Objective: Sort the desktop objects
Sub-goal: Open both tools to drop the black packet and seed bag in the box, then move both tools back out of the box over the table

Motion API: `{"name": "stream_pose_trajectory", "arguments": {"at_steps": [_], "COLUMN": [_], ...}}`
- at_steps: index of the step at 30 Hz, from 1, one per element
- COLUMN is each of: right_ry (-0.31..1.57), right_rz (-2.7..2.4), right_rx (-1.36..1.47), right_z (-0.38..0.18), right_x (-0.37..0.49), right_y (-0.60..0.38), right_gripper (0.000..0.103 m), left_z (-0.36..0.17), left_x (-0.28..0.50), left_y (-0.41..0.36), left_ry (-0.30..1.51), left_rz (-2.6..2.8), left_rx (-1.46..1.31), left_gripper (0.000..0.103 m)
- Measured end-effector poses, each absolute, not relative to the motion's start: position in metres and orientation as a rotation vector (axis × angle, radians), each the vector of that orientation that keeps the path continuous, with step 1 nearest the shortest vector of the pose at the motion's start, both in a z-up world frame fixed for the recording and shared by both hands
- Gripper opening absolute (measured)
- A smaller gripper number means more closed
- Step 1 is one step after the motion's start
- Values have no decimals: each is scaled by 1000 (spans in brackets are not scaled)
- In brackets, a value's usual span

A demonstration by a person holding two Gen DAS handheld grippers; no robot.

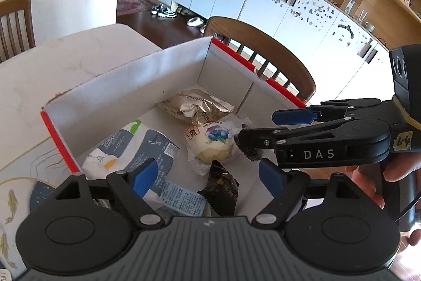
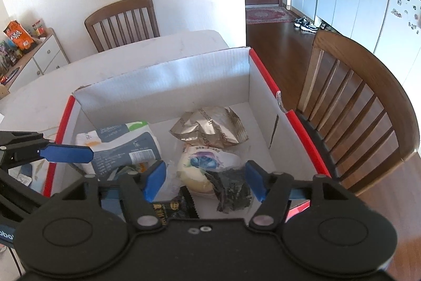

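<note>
Nearest the lens, the left tool (image 1: 208, 175) and right tool (image 2: 205, 179) are held wide apart, gripping nothing, over wrapped snacks (image 2: 208, 170) gathered in a red-edged white box (image 2: 163, 78) on a pale tabletop (image 2: 131, 52) flanked by wooden chairs (image 2: 363, 107).

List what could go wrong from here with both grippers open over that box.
1. The right gripper hangs open over a small dark crinkled packet that leans on the round wrapped bun; closing could catch the bun's loose wrapper too.
2. The left gripper hovers close by over the same white box, so the two could collide.
3. The black snack bar sits partly under the tools, easy to snag.
</note>
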State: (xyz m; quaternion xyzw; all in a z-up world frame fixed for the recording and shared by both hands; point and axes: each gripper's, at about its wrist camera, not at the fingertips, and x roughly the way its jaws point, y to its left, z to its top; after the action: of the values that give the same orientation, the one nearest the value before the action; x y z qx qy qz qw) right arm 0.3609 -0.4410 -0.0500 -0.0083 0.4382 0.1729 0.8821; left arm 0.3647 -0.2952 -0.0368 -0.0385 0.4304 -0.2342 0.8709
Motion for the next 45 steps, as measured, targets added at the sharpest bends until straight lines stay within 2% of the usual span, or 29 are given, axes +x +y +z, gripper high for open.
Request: {"name": "stream_pose_trajectory", "arguments": {"at_steps": [18, 35, 37, 39, 45], "right_ry": [855, 801, 797, 795, 791], "right_rz": [344, 391, 394, 400, 423], "right_rx": [50, 41, 38, 39, 36], "right_z": [-30, -12, -11, -11, -14], "right_x": [333, 290, 285, 278, 259], "right_y": [-432, -397, -392, -385, -365], "right_gripper": [71, 79, 80, 81, 85], "left_z": [-17, 1, 2, 2, 1], "left_x": [332, 284, 277, 271, 251], "left_y": [-267, -214, -207, -201, -177], "left_ry": [807, 702, 695, 690, 673], "left_rz": [-478, -417, -407, -396, -361], "left_rx": [-94, -99, -105, -112, -116], "left_gripper": [87, 87, 89, 100, 102]}}
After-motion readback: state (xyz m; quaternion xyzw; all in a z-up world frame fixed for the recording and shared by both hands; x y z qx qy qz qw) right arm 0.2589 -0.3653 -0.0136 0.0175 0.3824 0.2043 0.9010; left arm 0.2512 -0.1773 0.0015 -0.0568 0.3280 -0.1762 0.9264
